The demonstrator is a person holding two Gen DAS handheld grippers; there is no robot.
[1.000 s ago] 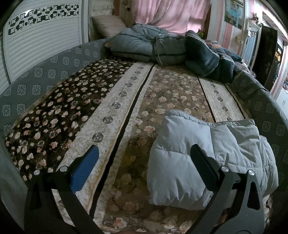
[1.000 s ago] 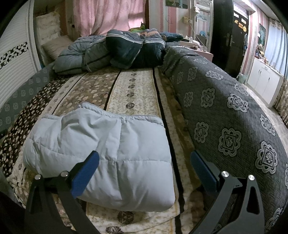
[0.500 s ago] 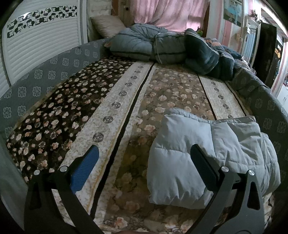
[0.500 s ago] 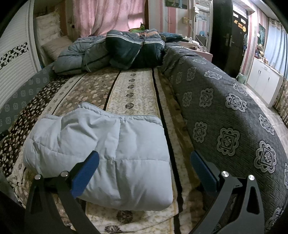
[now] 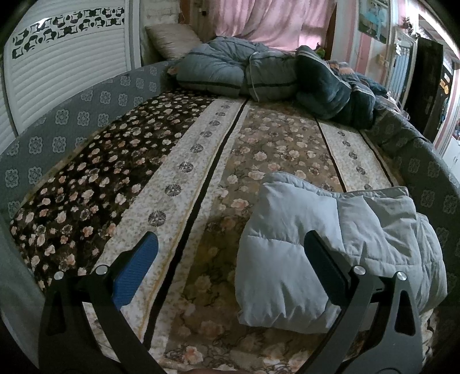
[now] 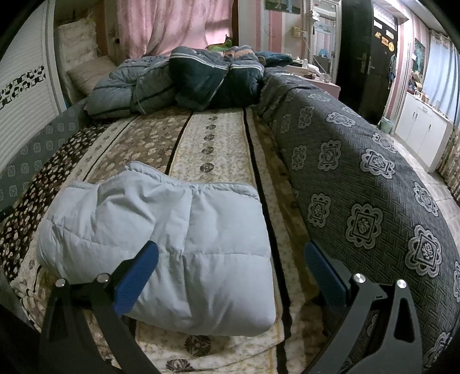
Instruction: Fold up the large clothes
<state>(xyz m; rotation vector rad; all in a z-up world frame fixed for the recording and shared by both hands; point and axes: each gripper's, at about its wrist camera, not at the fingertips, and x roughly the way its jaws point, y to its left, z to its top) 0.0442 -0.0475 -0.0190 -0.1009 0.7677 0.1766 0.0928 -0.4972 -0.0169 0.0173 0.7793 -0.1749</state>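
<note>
1. The jacket (image 6: 161, 247), pale blue and puffy, lies folded into a thick bundle on the near end of the bed (image 6: 218, 149), over the floral cover.
2. Left gripper (image 5: 230, 250) hangs above the cover with its jaws spread wide, holding nothing (the jacket sits toward its right finger).
3. Right gripper (image 6: 230, 259) is likewise wide apart and empty, above the jacket's near edge.
4. A heap of dark quilts (image 6: 184, 83) fills the far end, well apart.
5. Pink curtains (image 5: 276, 23) hang behind.

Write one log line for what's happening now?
stage: fold done | light blue puffy jacket: folded on bed | left hand-held gripper: open | right hand-held gripper: open
</note>
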